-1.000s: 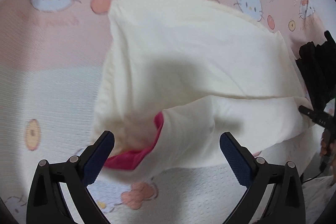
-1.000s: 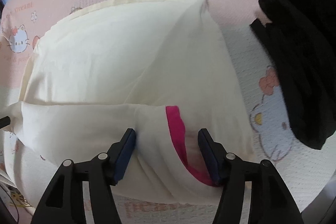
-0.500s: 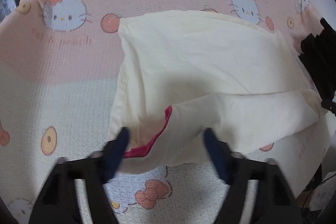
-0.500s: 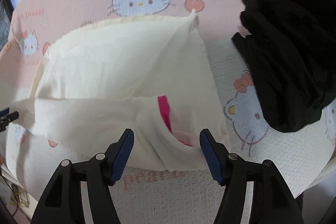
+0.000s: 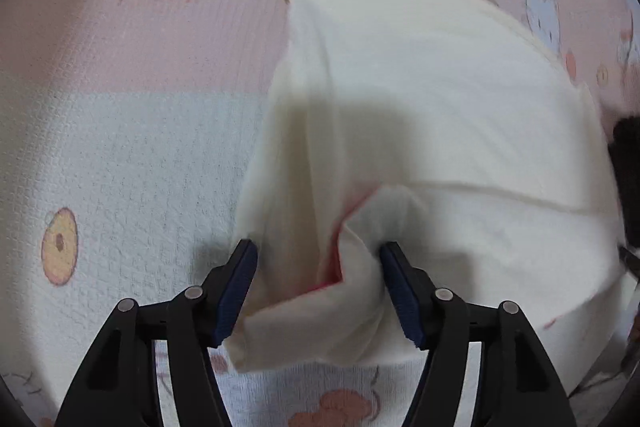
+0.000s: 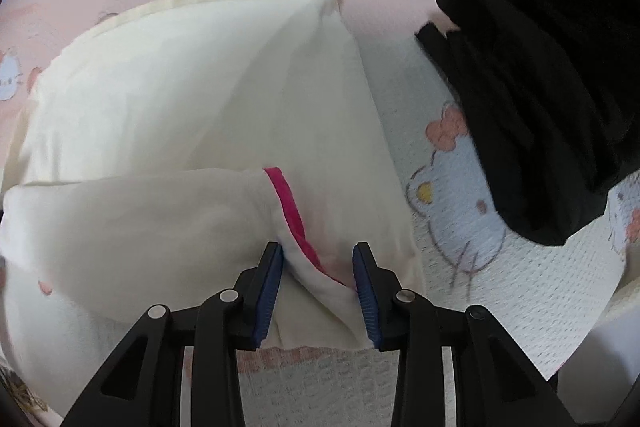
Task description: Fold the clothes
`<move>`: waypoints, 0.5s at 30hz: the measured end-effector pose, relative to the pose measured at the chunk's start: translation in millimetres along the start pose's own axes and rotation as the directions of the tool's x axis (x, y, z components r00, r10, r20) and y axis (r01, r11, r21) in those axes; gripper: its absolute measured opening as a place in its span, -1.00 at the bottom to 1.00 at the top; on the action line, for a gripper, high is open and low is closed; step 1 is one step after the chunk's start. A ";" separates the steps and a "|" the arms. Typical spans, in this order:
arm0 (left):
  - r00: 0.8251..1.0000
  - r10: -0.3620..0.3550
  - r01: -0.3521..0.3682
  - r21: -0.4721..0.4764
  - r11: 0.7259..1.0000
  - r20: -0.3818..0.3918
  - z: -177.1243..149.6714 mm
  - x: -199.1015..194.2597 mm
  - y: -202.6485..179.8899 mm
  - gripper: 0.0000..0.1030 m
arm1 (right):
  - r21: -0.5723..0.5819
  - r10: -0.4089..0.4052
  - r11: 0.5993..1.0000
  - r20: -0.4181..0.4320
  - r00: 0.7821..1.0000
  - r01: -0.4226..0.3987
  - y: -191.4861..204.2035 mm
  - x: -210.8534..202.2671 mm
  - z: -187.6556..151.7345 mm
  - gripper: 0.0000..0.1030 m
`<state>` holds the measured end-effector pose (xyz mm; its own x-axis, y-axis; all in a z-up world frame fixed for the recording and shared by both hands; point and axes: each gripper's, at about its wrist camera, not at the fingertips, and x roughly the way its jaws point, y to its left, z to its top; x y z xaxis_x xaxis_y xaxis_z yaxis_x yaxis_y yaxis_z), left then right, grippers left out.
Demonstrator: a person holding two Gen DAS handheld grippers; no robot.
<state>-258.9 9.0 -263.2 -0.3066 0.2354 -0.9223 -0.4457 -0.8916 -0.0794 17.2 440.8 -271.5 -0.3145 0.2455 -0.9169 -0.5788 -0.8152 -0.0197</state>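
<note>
Left wrist: the left claw (image 5: 318, 291) has been closing, pinching the cream shirt (image 5: 420, 99); the right claw (image 6: 318, 287) likewise, lower centre.

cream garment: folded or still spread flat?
Partly folded. The cream garment has one flap doubled over its near part, with the pink trim showing at the flap's edge; the rest lies flat.

Soft, even indoor light over a waffle-textured bedspread (image 6: 520, 287), pink at the far side and white nearer, printed with cartoon cats, bows, flowers and peaches.
</note>
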 end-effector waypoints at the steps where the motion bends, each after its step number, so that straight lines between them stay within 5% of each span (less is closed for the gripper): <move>1: 1.000 0.016 -0.016 0.017 1.000 -0.003 1.4 1.4 -2.7 0.27 | 0.015 -0.004 1.000 -0.004 1.000 0.004 -0.1 1.1 1.1 -0.31; 7: 0.989 0.137 -0.140 0.067 0.988 0.053 -3.7 -7.9 -26.8 0.33 | 0.075 0.003 0.997 -0.024 1.000 -0.001 -5.0 3.3 7.0 -0.29; 15: 0.994 -0.020 0.028 -0.075 0.997 0.104 -17.1 -58.8 -18.6 0.34 | 0.196 0.122 0.973 0.001 0.993 -0.120 -21.8 -19.8 4.4 0.12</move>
<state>-218.2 5.2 -214.0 -0.3835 0.2919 -0.8762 -0.3895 -0.9114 -0.1331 32.8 456.0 -251.2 -0.3839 0.1449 -0.9119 -0.6731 -0.7200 0.1689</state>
